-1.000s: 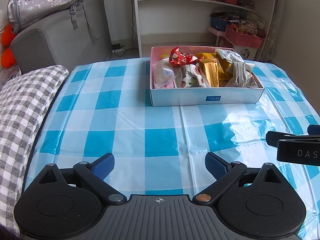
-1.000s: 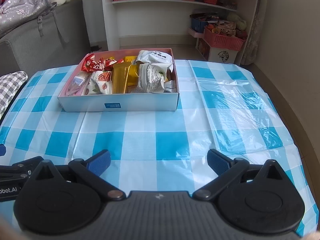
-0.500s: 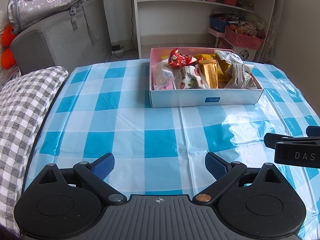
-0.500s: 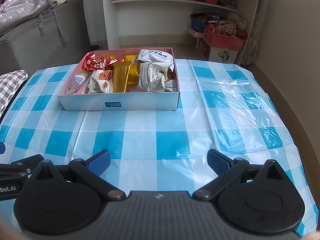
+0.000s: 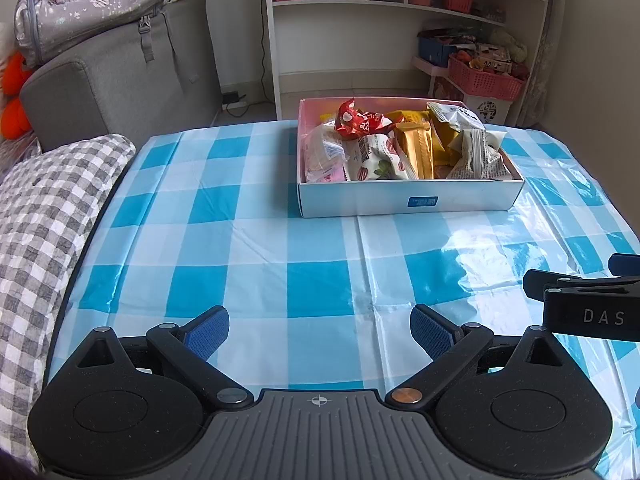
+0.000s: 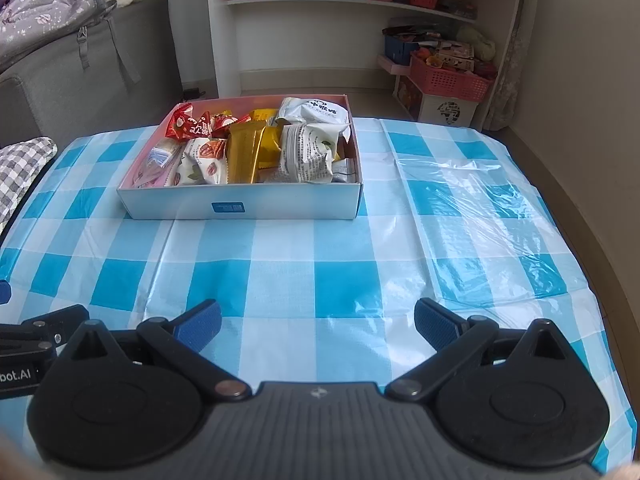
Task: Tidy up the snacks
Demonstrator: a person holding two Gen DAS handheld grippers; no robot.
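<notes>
A shallow white box (image 5: 472, 200) (image 6: 304, 204) with a pink inside stands at the far middle of the blue-checked table. It holds several snack packets: a red one (image 5: 358, 120) (image 6: 188, 126), a gold bar (image 5: 418, 150) (image 6: 244, 152), white packets (image 5: 476, 154) (image 6: 306, 152). My left gripper (image 5: 319, 330) hovers open over the near table, well short of the box, nothing between its fingers. My right gripper (image 6: 317, 326) is open too, equally far back and empty. Each gripper's side shows at the edge of the other's view.
A grey-checked cushion (image 5: 44, 216) lies along the table's left edge. Behind stand a grey sofa (image 5: 120, 76) with a backpack (image 5: 88, 0), white shelves (image 6: 360, 12) and a pink basket (image 6: 452, 76). The tablecloth (image 6: 480, 200) wrinkles at the right.
Both views have shifted slightly, so the box sits a little higher and farther off than before. Both grippers stay open and empty.
</notes>
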